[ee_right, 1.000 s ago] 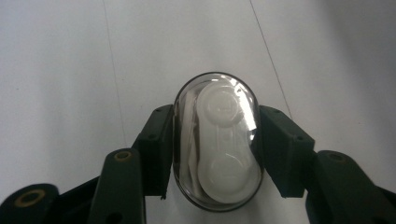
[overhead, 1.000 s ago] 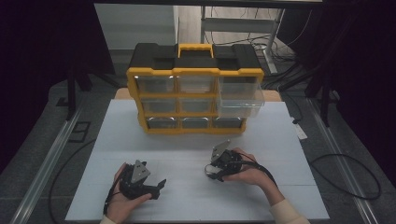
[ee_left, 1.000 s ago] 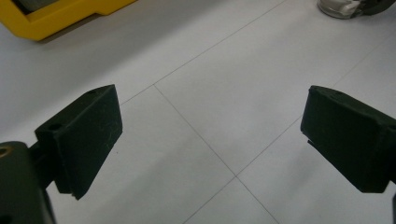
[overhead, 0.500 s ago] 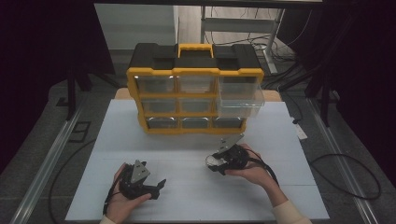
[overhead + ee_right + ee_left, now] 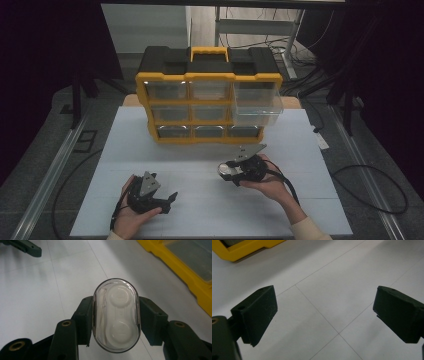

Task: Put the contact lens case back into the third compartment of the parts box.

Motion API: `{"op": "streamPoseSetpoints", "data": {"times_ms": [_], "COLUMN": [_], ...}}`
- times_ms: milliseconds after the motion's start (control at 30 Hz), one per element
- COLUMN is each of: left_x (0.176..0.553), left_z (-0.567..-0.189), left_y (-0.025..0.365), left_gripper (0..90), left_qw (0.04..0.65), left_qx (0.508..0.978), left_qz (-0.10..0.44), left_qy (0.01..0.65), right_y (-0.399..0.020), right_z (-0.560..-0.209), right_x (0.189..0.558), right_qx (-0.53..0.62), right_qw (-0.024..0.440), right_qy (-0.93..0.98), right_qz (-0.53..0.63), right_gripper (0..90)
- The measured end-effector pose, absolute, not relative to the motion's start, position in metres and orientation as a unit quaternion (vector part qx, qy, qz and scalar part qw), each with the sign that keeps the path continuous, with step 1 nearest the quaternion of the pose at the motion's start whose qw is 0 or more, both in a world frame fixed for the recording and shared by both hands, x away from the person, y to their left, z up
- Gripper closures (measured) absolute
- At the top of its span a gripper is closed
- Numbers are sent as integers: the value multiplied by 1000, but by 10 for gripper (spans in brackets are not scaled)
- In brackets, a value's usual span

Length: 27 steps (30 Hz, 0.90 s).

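A clear oval case (image 5: 117, 302) with a white two-cup insert sits between the jaws of my right gripper (image 5: 116, 321), which is shut on its long sides. From above, that gripper (image 5: 229, 173) hovers with the case (image 5: 225, 171) over the white table, in front of the organizer. The yellow and black drawer organizer (image 5: 207, 80) stands at the back, and its top right clear drawer (image 5: 257, 104) is pulled out. My left gripper (image 5: 169, 201) rests low at the front left. Its jaws stand wide apart over bare table, with nothing between them (image 5: 324, 317).
The white table top (image 5: 300, 150) spreads around both hands. Cables (image 5: 370, 185) lie on the floor to the right and metal rails run along both sides. A jaw of the other gripper (image 5: 25, 247) shows at the top left of the right gripper view.
My right gripper has lifted slightly with the case still in its jaws. The left gripper has stayed where it was.
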<state>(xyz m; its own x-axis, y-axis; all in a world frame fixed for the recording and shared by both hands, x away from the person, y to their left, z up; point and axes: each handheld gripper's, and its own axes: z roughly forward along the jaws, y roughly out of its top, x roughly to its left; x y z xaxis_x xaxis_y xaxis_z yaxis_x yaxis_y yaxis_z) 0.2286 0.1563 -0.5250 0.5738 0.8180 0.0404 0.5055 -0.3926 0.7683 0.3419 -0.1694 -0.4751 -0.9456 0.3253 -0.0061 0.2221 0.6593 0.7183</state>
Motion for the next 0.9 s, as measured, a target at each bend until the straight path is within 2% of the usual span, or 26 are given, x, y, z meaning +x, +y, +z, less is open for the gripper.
{"op": "streamPoseSetpoints", "data": {"times_ms": [400, 900], "left_x": [228, 228], "left_z": [-525, -525], "left_y": [157, 157], "left_gripper": [61, 61], "left_qw": [369, 367], "left_qx": [807, 808], "left_qz": [213, 214], "left_qy": [410, 408], "right_y": [-178, -184], "right_z": [-466, -451], "right_x": [338, 329], "right_qx": [172, 190], "right_qw": [76, 119], "right_qy": [884, 857], "right_qz": [428, 464], "right_gripper": [494, 494]}}
